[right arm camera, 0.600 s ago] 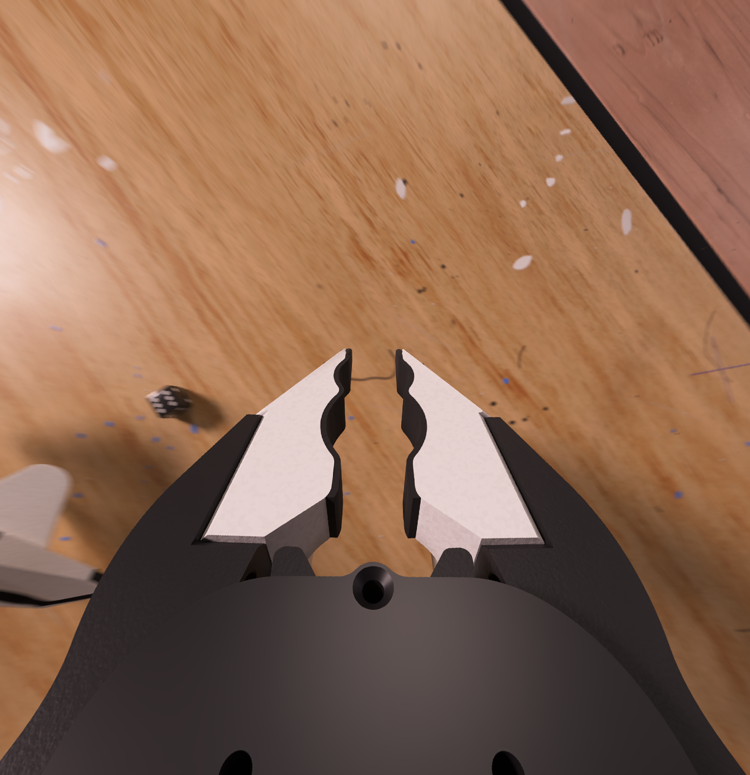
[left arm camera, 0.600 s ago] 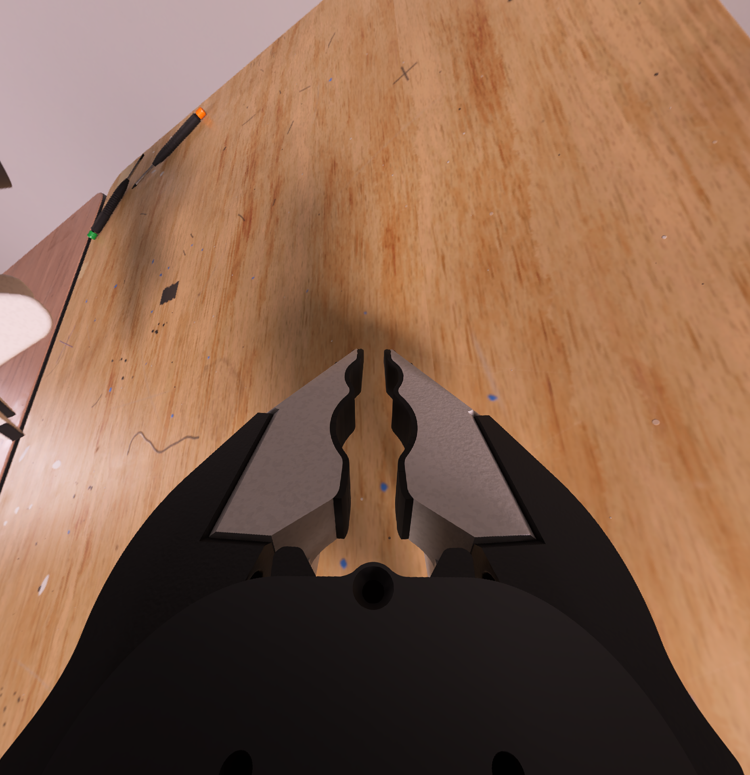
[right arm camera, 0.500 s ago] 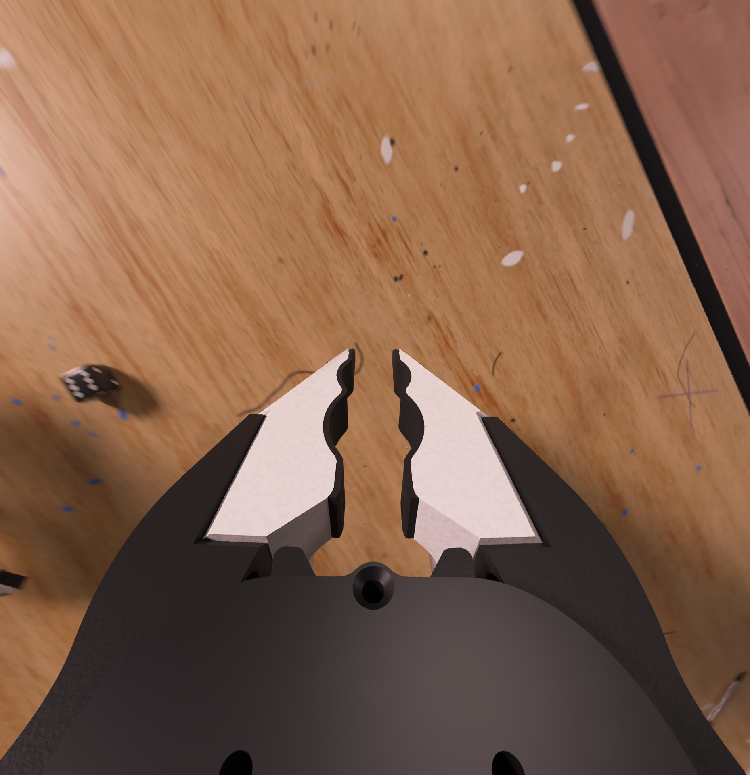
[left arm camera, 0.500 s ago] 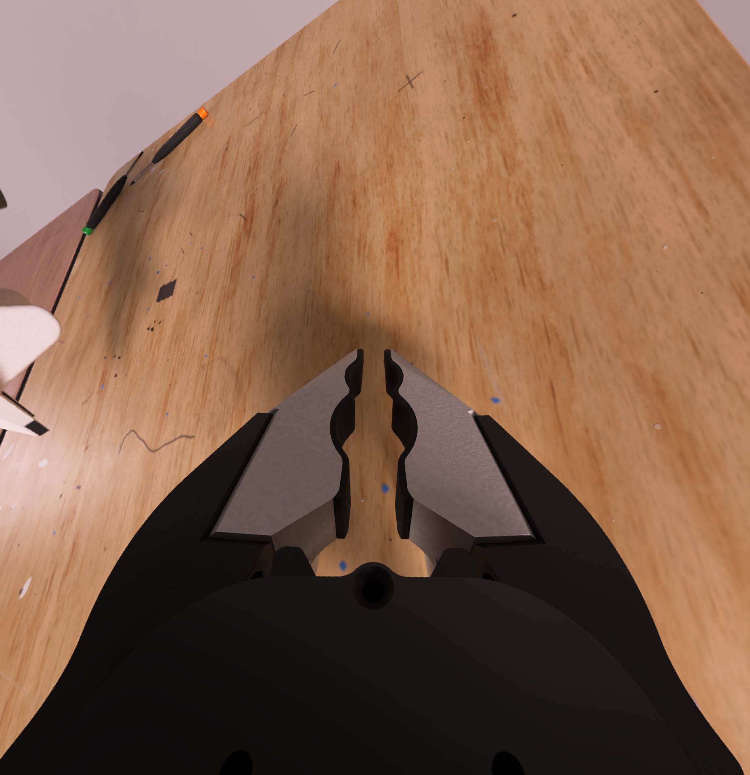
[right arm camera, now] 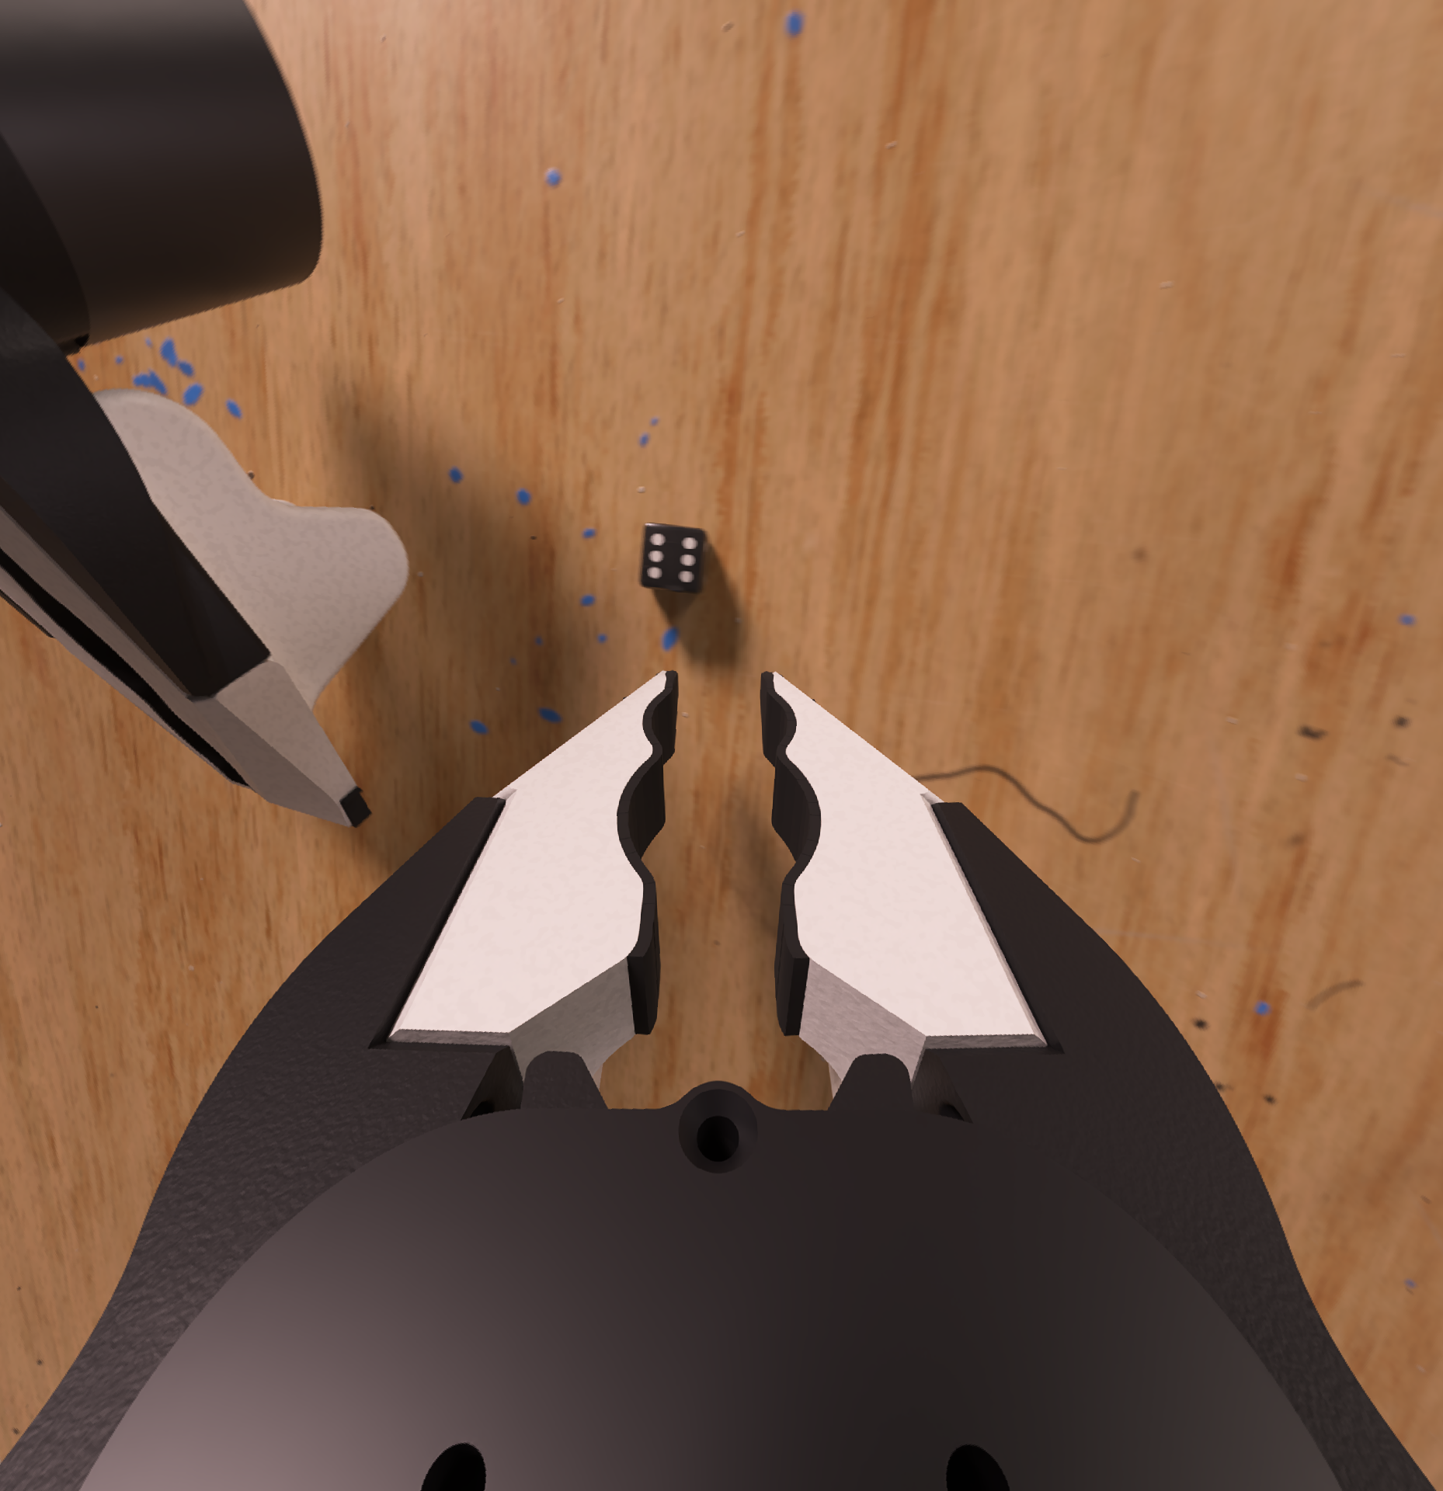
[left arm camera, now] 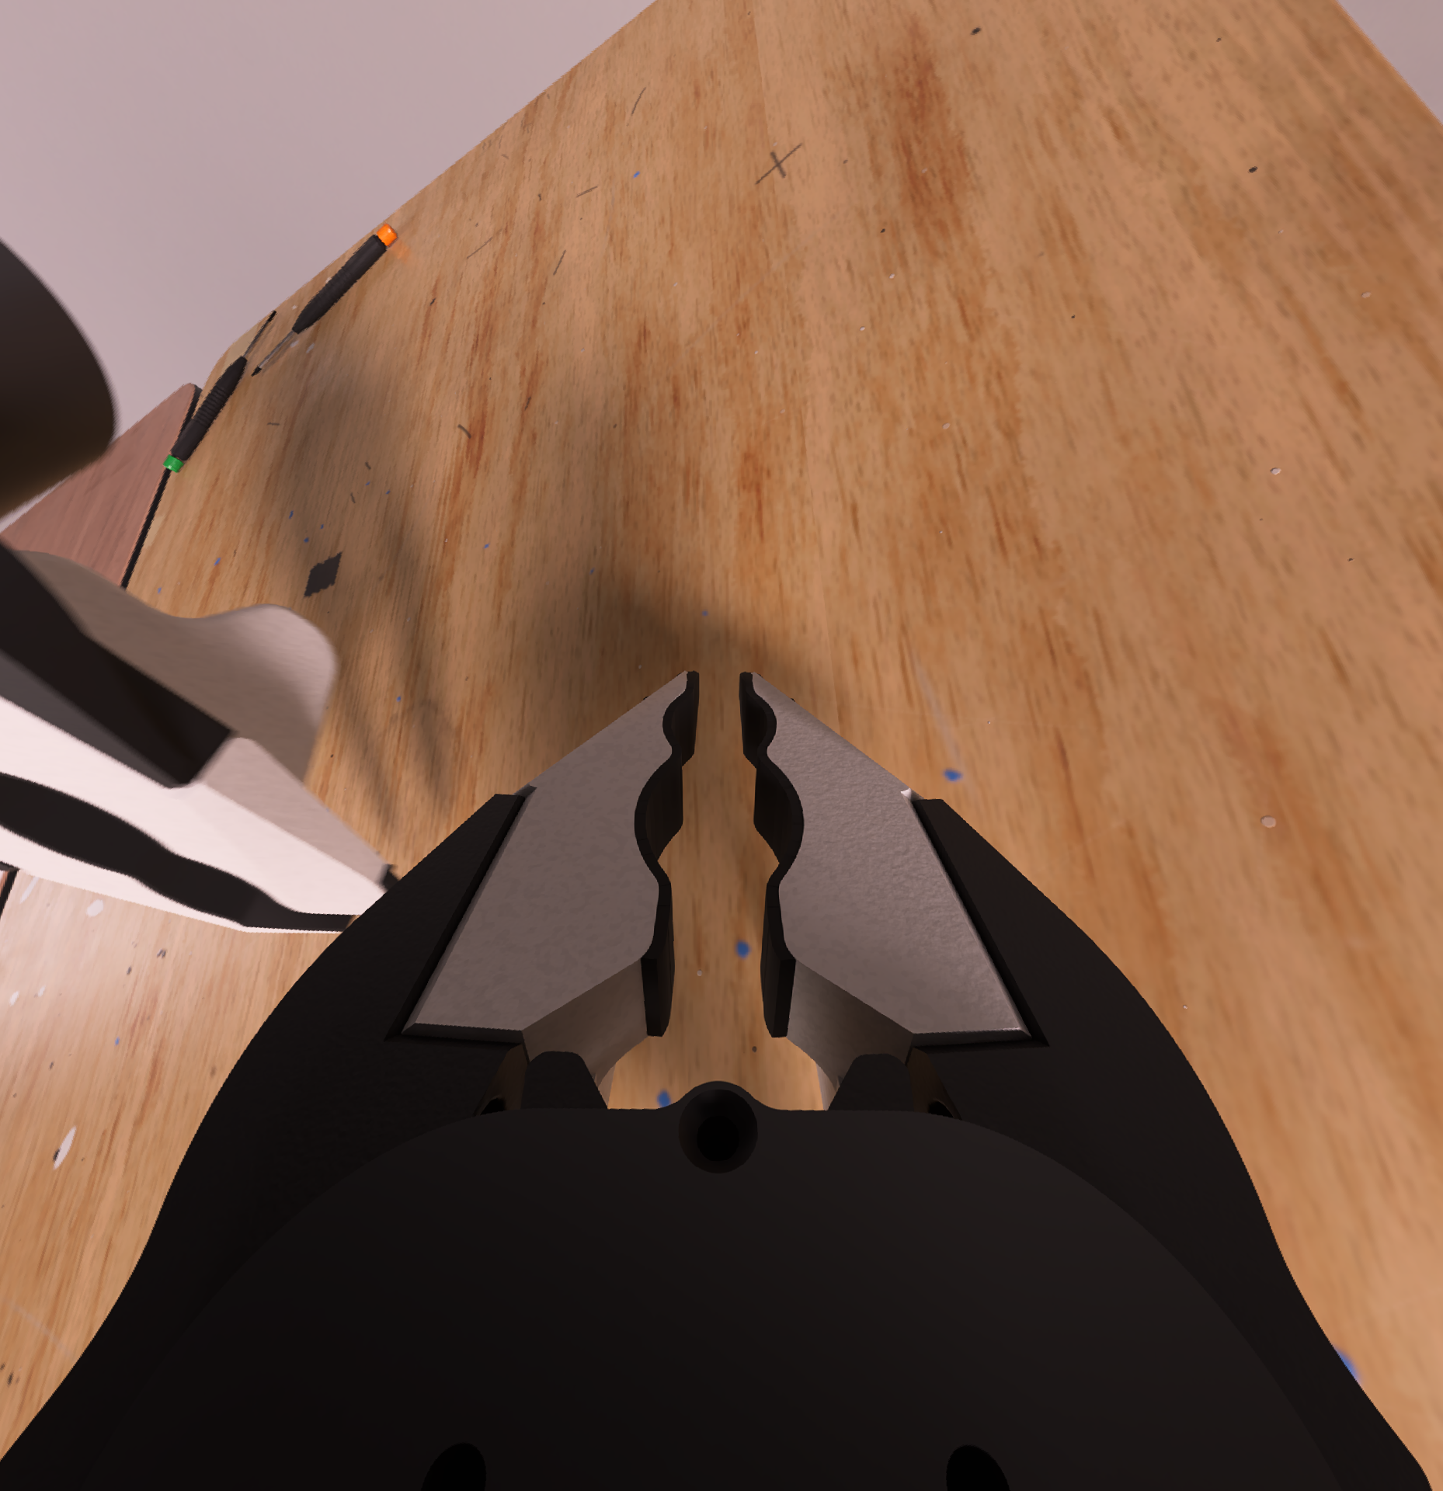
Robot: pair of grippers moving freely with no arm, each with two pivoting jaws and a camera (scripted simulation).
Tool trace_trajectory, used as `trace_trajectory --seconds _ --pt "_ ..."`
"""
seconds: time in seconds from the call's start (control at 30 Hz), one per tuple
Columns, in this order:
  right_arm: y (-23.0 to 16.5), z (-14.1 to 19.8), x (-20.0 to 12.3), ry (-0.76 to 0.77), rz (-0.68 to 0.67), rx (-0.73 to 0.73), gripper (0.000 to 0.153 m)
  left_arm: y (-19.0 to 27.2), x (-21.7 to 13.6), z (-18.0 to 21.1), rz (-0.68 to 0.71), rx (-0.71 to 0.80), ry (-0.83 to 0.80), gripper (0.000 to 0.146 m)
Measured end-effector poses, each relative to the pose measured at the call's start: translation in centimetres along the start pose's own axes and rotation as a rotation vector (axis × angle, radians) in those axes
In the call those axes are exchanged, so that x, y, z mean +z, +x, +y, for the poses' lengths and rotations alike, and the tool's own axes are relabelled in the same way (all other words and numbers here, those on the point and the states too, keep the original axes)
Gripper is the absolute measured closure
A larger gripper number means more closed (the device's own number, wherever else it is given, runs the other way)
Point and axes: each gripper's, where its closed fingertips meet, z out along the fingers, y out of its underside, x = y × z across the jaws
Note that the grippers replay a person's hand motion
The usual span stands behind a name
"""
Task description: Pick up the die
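Looks like the approach step: the right gripper hangs over the wooden table, jaws parted and empty, with the black die lying just ahead, slightly left. Next it probably needs centring, then descending. The left gripper sits nearly closed, holding nothing.

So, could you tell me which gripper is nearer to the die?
Right. The right gripper points at the die, just short of it; the left gripper sits off to its side, farther away.
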Motion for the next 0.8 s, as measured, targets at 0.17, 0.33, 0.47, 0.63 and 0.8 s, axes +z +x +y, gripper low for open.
trace_trajectory --seconds 0.17,0.33,0.47,0.63,0.8 --pt "-1.4 -0.3 1.8 0.035 -0.015 0.010 0.130 0.0 0.0 0.0 0.006 -0.005 0.004 0.136" --pt "-1.3 -1.8 2.5 0.099 0.008 0.035 0.124 0.0 0.0 -0.1 0.002 -0.002 0.004 0.136" --pt "-1.2 -2.1 2.6 0.120 0.032 0.066 0.124 0.0 0.0 0.0 0.007 -0.017 0.005 0.136" --pt "-1.1 -2.3 2.7 0.172 0.066 0.103 0.136 0.0 0.0 0.0 0.002 -0.003 0.002 0.136" --pt "-0.2 -1.0 0.8 0.163 0.232 0.068 0.136 -0.1 0.0 0.1 0.018 -0.042 -0.010 0.136"
